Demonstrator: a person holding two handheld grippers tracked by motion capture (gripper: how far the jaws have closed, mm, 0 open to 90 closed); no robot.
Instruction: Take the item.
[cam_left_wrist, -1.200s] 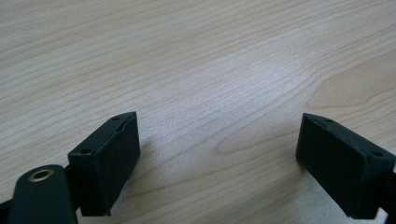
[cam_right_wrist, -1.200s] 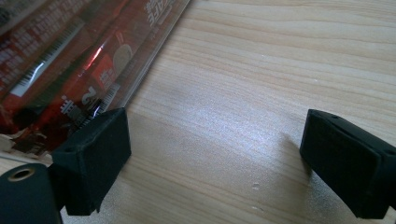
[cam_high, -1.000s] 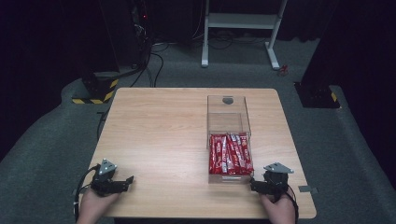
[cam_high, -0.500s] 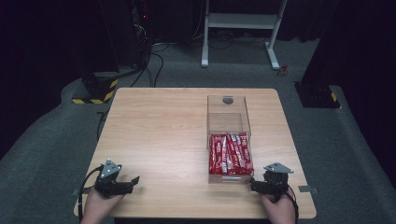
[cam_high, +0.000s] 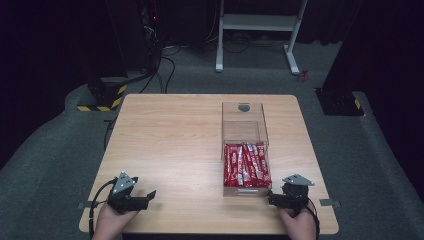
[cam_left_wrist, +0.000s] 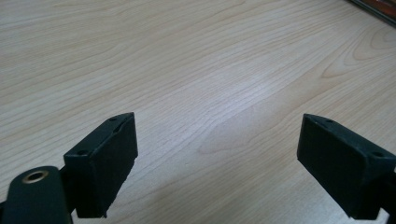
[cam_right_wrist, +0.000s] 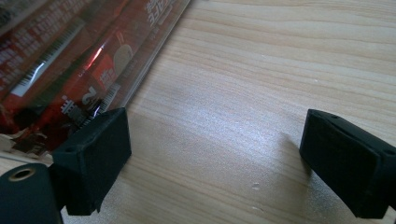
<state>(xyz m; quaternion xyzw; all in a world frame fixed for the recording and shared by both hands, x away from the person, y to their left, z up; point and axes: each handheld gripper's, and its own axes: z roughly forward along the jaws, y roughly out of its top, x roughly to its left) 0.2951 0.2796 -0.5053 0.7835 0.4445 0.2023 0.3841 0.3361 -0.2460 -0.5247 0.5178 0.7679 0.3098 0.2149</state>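
Two grippers lying wide open at table's (cam_high: 175, 145) six o'clock edge, left (cam_high: 151, 194) idling at seven, right (cam_high: 270, 196) nearing red snack packets (cam_high: 245, 165) inside clear box (cam_high: 244, 125) at four, readying for picking.

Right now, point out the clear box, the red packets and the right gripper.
clear box (cam_high: 243, 111): high view, on its empty far wall.
red packets (cam_high: 245, 165): high view, middle of the pile inside the box.
right gripper (cam_high: 272, 196): high view, between its open jaws.
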